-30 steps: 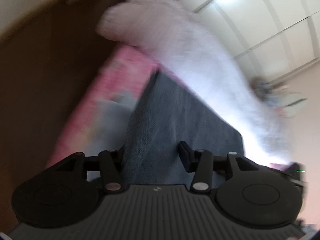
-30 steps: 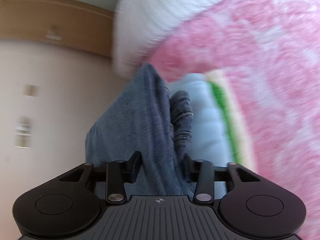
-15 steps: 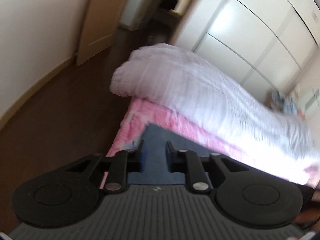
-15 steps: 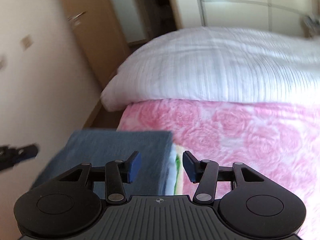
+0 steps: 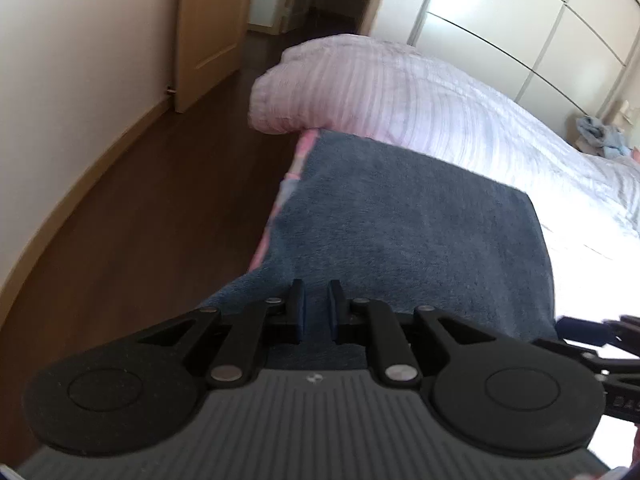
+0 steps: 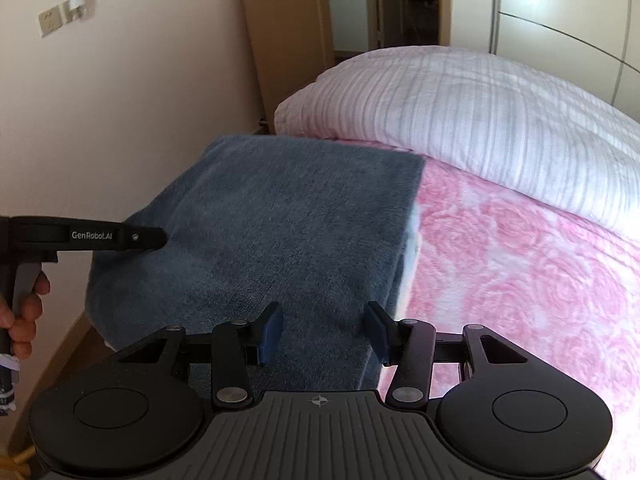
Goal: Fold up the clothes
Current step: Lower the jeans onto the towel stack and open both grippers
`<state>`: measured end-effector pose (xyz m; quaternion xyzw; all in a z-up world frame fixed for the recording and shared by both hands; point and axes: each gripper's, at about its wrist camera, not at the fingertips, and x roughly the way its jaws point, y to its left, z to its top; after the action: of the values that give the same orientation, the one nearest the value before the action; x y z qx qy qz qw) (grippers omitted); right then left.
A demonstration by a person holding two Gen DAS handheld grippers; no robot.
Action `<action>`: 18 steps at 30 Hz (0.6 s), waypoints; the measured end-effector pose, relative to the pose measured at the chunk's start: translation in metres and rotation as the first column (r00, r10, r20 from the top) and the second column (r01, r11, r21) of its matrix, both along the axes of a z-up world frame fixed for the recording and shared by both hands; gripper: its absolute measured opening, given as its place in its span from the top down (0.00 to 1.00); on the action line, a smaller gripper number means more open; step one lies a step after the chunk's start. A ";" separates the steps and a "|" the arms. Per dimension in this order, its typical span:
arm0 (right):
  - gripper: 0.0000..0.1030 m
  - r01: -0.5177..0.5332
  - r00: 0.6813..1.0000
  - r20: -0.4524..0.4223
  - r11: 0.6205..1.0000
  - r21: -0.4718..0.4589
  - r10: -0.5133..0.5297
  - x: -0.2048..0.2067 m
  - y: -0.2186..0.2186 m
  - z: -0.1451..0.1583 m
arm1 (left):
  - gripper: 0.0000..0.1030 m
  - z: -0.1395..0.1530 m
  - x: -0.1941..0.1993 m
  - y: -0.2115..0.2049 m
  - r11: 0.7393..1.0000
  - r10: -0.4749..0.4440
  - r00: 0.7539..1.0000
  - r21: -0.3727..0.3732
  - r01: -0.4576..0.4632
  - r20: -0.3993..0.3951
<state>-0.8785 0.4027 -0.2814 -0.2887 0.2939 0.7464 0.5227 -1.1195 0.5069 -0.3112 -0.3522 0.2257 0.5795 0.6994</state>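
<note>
- The folded dark blue garment (image 6: 280,224) lies flat at the corner of the bed (image 6: 520,280), just beside the white striped duvet (image 6: 480,112).
- The left gripper (image 5: 316,308) has its jaws closing, nearly together, cloth showing in the narrow gap.
- The right gripper (image 6: 322,332) holds its jaws apart above the garment, gripping nothing.

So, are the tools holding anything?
Right tool: open, holding nothing. Left tool: jaws closing over the folded dark blue towel's near edge; a grip cannot be told.
</note>
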 end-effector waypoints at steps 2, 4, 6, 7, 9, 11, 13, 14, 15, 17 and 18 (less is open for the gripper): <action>0.52 -0.003 1.000 -0.020 1.000 0.015 0.004 0.005 -0.013 0.008 | 0.92 0.010 -0.003 -0.020 1.000 0.016 1.000 0.025 -0.017 0.015; 0.52 -0.018 1.000 -0.013 1.000 0.020 0.018 0.007 -0.025 0.010 | 0.92 0.018 -0.005 -0.038 0.999 0.025 1.000 0.034 -0.025 0.015; 0.52 -0.037 0.999 0.011 0.999 -0.002 0.037 0.003 -0.032 0.006 | 0.92 0.009 -0.006 -0.050 1.000 0.021 1.000 -0.005 -0.021 -0.001; 0.52 -0.046 0.999 0.026 0.999 -0.017 0.047 0.000 -0.034 0.002 | 0.92 0.003 -0.007 -0.053 0.999 0.026 1.000 -0.019 -0.026 -0.004; 0.52 -0.078 0.994 0.073 0.996 -0.052 0.082 -0.009 -0.034 -0.012 | 0.92 -0.007 -0.008 -0.057 0.999 0.042 0.999 -0.035 -0.042 -0.006; 0.52 -0.090 0.990 0.102 0.995 -0.049 0.095 -0.014 -0.033 -0.016 | 0.92 -0.012 -0.010 -0.059 0.997 0.064 0.998 -0.040 -0.064 -0.003; 0.52 -0.096 0.987 0.127 0.995 -0.038 0.100 -0.017 -0.035 -0.016 | 0.93 -0.010 -0.014 -0.058 0.993 0.104 0.994 -0.055 -0.101 0.044; 0.52 -0.099 0.985 0.139 0.995 -0.032 0.102 -0.018 -0.035 -0.016 | 0.93 -0.005 -0.015 -0.060 0.992 0.118 0.991 -0.053 -0.115 0.057; 0.52 -0.097 0.985 0.139 0.995 -0.020 0.099 -0.017 -0.038 -0.014 | 0.93 -0.001 -0.016 -0.066 0.991 0.127 0.990 -0.040 -0.124 0.062; 0.52 -0.091 0.989 0.119 0.996 0.002 0.090 -0.012 -0.046 -0.010 | 0.93 0.005 -0.017 -0.076 0.992 0.128 0.990 -0.016 -0.127 0.062; 0.52 -0.091 0.988 0.123 0.996 -0.016 0.093 -0.012 -0.047 -0.013 | 0.93 0.003 -0.015 -0.078 0.993 0.118 0.992 -0.036 -0.116 0.040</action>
<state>-0.8907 0.3559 -0.2949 -0.3502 0.2513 0.7489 0.5033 -1.1342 0.4285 -0.3084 -0.3886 0.1998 0.6081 0.6627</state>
